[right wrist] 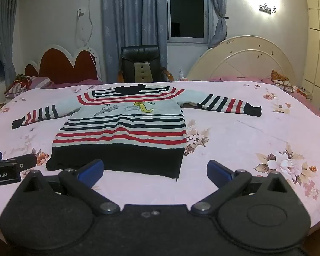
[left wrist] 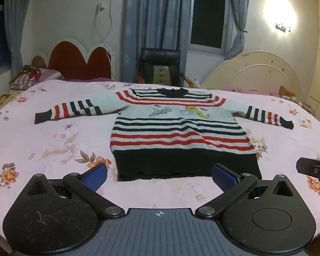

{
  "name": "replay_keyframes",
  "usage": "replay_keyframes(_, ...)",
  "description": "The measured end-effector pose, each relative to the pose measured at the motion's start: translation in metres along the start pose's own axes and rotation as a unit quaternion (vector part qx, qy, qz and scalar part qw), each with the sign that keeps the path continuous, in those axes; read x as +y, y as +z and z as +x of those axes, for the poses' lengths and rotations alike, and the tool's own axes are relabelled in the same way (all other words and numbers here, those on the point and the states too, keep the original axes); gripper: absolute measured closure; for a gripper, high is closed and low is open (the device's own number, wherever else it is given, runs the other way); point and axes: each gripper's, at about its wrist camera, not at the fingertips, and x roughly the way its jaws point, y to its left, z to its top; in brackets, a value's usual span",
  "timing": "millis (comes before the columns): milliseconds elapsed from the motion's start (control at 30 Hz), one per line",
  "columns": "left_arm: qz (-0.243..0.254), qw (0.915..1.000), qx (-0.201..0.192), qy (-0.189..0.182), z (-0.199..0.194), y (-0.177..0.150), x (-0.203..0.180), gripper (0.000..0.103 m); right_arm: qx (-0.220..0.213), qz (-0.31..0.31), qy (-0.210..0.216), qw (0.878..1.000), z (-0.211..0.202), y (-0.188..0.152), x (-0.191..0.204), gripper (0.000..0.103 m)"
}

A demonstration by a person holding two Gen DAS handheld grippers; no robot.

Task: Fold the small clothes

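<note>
A pink floral bedsheet (left wrist: 42, 140) covers the bed, and on it a striped sweater (left wrist: 177, 128) lies flat, face up, sleeves spread sideways, its dark hem nearest both grippers. The left gripper (left wrist: 160, 176) and right gripper (right wrist: 155, 171) hover just short of that hem, jaws spread wide, holding nothing.

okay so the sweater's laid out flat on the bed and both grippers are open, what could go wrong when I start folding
1. The striped sweater lies on a soft floral bedsheet; a hand-held gripper pinching the dark hem might catch the sheet too.
2. Both sleeves are spread wide; the left sleeve may drag or bunch if folded unevenly.
3. The left hand-held gripper and right hand-held gripper sit close and might collide.
</note>
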Motion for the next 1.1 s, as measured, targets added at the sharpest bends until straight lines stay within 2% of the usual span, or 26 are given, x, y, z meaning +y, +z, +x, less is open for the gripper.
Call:
replay_keyframes(33, -0.003, 0.9999, 0.017, 0.001, 0.003, 0.002, 0.001, 0.000, -0.001, 0.000, 0.000, 1.000, 0.000, 0.000, 0.000, 0.001)
replay_keyframes(67, -0.003, 0.9998, 0.017, 0.001, 0.004, 0.002, 0.000, 0.000, -0.001, 0.000, 0.000, 1.000, 0.000, 0.000, 0.000, 0.001)
replay_keyframes(567, -0.004, 1.0000, 0.005, -0.003, -0.002, 0.001, 0.003, 0.000, 0.001, -0.008, 0.003, 1.000, -0.001, 0.002, 0.004, 0.001)
replay_keyframes(1100, 0.000, 0.9999, 0.010, -0.004, -0.001, 0.001, 0.002, 0.000, -0.002, 0.001, 0.002, 1.000, 0.002, 0.004, 0.003, 0.001)
